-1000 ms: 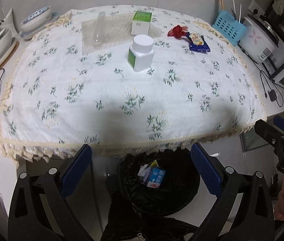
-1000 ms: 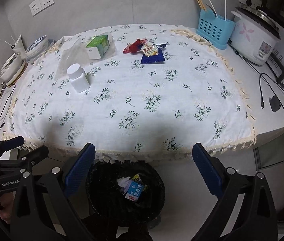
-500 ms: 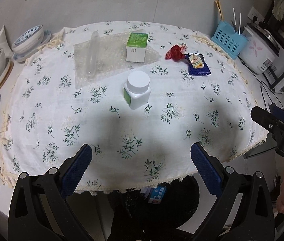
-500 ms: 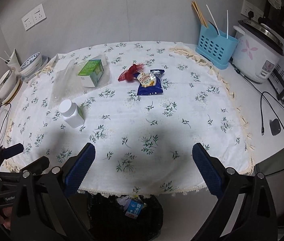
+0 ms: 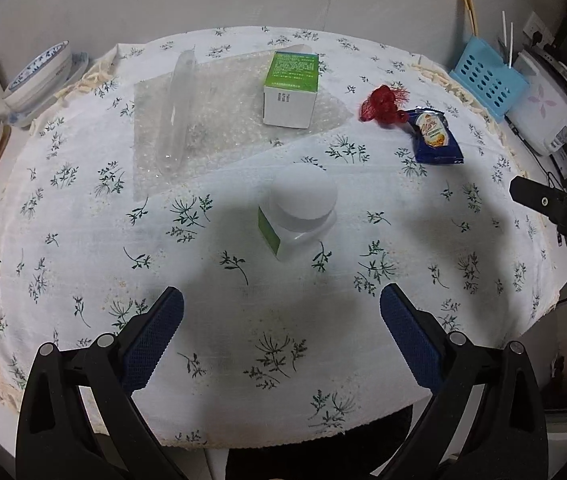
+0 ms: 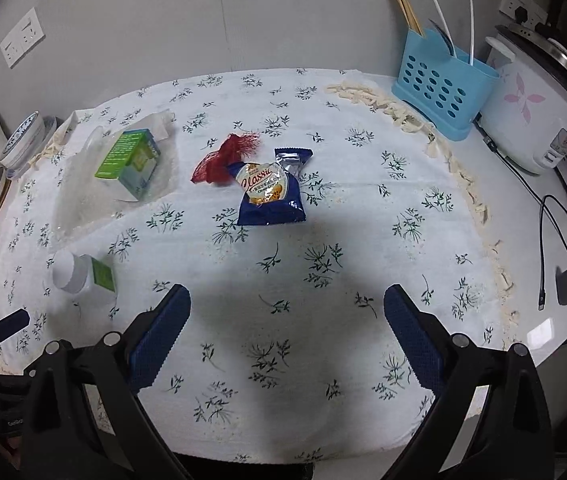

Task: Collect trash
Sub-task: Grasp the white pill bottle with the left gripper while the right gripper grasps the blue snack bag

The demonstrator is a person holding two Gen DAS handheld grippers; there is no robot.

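Five pieces of trash are seen on the desk [image 5: 83, 264] with the white flowered cloth: a white plastic jar with a green label [image 5: 297, 216], a green and white cardboard box [image 5: 290, 88], a clear plastic tube [image 5: 177, 110] lying on a sheet of bubble wrap [image 5: 223, 120], a red mesh net [image 6: 227, 158] and a blue snack packet [image 6: 269, 194].

Both grippers are held wide apart and nothing is carried by them. The left hand-held gripper [image 5: 281, 336] is pointed at the jar, which stands just ahead of it. The right hand-held gripper [image 6: 286, 338] is pointed toward the snack packet, which is farther off.

Several risks can be judged. The jar stands upright with a wide cap, so it could be tipped over if only one finger touches it first. The tube is round and could be rolled off the wrap toward the stacked bowls [image 5: 39, 76]. The loose cloth could be dragged by a low finger, and all things on it would be moved. The net touches the packet, so both could be pulled together.

Much free cloth is left between the grippers and the things. On the right, the blue utensil basket [image 6: 443, 88], the white rice cooker [image 6: 535, 116] and a black cable [image 6: 563, 248] stand near the edge of the cloth and should be avoided.
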